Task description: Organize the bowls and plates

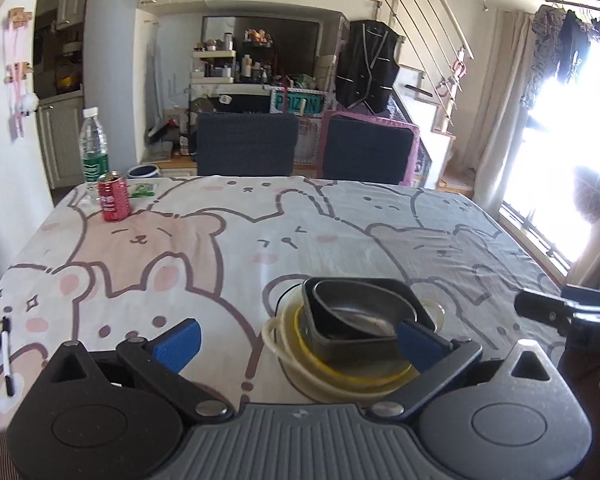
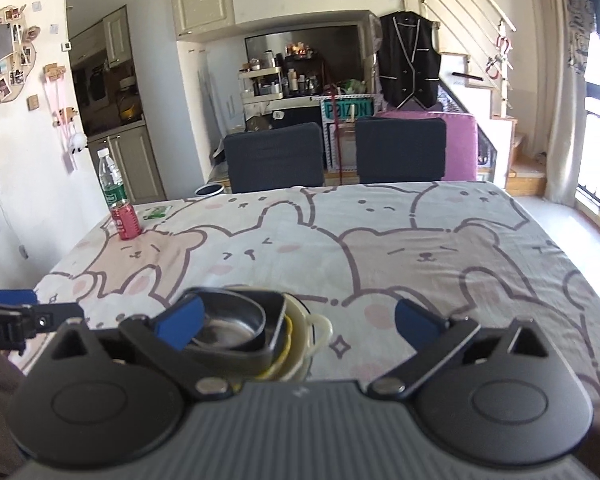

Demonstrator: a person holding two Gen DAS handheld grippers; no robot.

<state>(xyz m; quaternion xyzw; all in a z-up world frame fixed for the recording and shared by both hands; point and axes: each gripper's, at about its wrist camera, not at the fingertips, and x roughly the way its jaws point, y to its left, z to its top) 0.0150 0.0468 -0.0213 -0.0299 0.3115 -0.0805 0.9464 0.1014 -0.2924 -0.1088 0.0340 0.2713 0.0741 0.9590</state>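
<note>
Sitting low and centre-right in the left wrist view, the stack (image 1: 352,332) rests on the table (image 1: 260,240) near its front edge; a steel bowl (image 1: 360,314) lies tilted inside a dark dish (image 1: 340,344), which sits in a yellow plate (image 1: 300,344) over a cream bowl (image 1: 276,336) with a small handle; the left gripper (image 1: 296,338) has its jaws wide apart, holding nothing; its left pad (image 1: 178,344) stands over bare cloth lower left, while its right pad (image 1: 418,342) overlaps the stack's right rim, though contact cannot be told; most of the stack falls between the two pads; the right gripper (image 1: 540,310) shows at the right edge of that frame, beside the stack and apart from it

In the right wrist view the stack (image 2: 252,332) sits lower centre-left; the right gripper (image 2: 298,322) is likewise spread open and empty; its left pad (image 2: 180,322) overlaps the dark dish (image 2: 276,320) at its left rim, and its right pad (image 2: 416,322) is over bare cloth well to the right; the cream bowl (image 2: 320,328) shows its handle between the pads; the left gripper (image 2: 8,298) pokes in at the left edge

A red can (image 1: 114,197) and a bottle (image 1: 94,144) stand in the upper left of the table, well apart from the stack; a pen (image 1: 7,354) lies at the lower left edge
</note>
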